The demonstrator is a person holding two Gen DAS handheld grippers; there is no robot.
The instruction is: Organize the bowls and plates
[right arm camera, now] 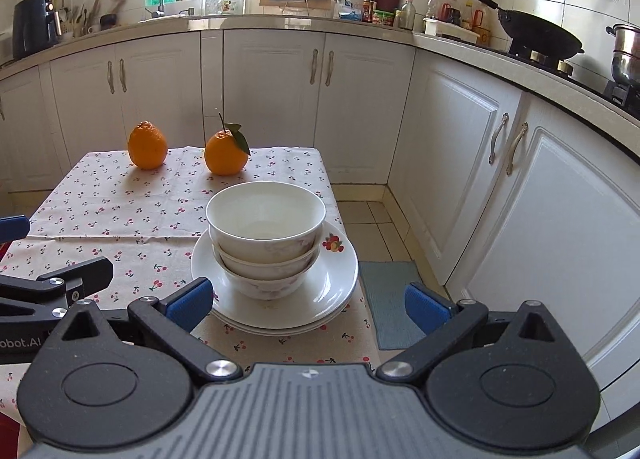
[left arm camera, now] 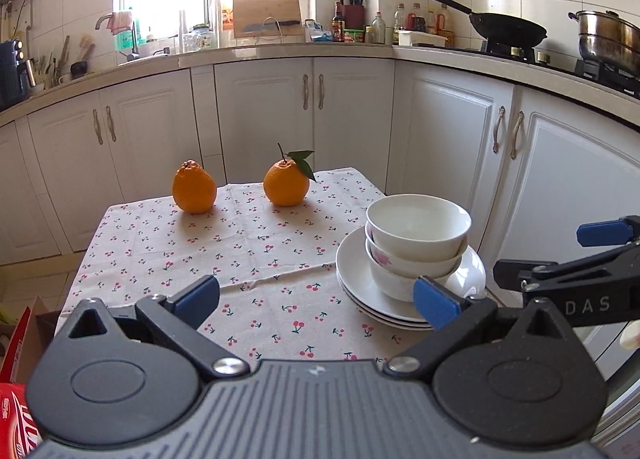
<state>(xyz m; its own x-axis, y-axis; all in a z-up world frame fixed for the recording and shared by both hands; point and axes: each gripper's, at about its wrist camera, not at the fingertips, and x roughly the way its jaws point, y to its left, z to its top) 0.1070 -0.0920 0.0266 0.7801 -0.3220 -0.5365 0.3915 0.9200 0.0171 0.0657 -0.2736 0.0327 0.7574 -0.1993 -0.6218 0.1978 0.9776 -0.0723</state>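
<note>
Left hand-held gripper (left arm camera: pixel 316 297) spread, empty, angled down | right hand-held gripper (right arm camera: pixel 308 305) spread before stacked bowls (right arm camera: pixel 266 235)

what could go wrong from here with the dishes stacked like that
1. The bowls sit three high and look slightly off-centre on the plates, so a knock from either open gripper, left or right, could tip them.
2. The plates lie near the table's right edge, over the tiled floor; a push that way might send them off.
3. The tablecloth could slide if snagged.
</note>
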